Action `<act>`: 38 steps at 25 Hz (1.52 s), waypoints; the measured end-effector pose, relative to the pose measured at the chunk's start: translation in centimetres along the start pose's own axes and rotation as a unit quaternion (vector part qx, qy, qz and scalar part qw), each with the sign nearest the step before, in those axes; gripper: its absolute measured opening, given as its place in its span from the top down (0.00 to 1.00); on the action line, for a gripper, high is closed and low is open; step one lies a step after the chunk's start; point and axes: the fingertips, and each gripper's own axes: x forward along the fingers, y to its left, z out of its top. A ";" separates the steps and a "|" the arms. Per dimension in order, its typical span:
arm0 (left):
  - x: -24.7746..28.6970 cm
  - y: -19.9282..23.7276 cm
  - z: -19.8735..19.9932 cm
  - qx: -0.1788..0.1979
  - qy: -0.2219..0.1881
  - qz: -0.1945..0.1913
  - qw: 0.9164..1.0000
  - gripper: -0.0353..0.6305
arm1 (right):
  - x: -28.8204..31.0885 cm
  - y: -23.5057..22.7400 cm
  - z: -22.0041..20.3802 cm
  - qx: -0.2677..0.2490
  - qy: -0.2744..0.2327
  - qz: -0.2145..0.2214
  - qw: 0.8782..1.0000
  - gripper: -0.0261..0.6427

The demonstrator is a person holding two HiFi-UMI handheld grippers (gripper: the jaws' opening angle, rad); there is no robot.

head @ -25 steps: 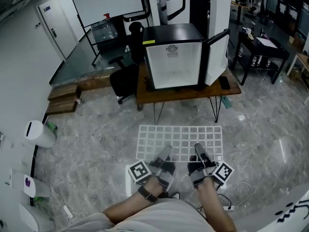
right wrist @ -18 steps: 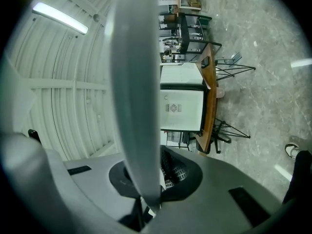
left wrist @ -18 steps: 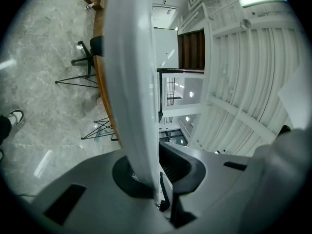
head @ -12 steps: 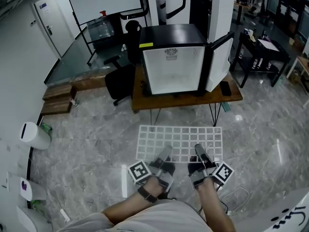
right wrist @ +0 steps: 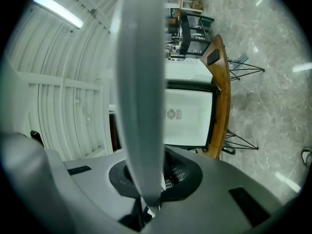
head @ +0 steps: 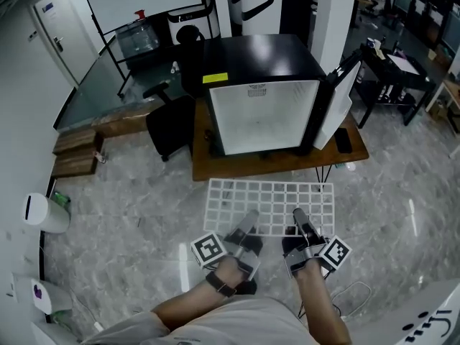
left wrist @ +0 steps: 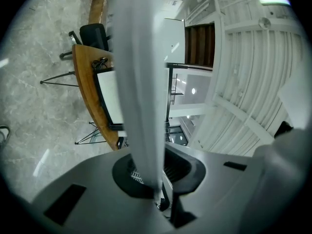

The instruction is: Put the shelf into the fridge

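Both grippers hold the white wire shelf in front of the open fridge.

The left gripper (head: pixel 248 223) and the right gripper (head: pixel 297 218) are each clamped on the near edge of the shelf (head: pixel 269 201), side by side with a small gap between them. In both gripper views the jaws are pressed together, and a bit of the wire grid shows at their base. The shelf is held roughly flat above the grey marble floor (head: pixel 129 192). It is outside the fridge (head: pixel 262 113), and in the head view its far edge sits just short of the wooden table (head: pixel 215 165). The fridge stands on that table, black outside and white inside, with its door (head: pixel 336 106) swung open to the right. A black office chair (head: pixel 169 124) stands at the table's left end.
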 end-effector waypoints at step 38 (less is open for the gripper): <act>21.0 5.4 14.3 -0.001 -0.105 0.037 0.994 0.91 | 25.0 -6.6 12.9 0.034 0.130 -0.007 0.991 0.89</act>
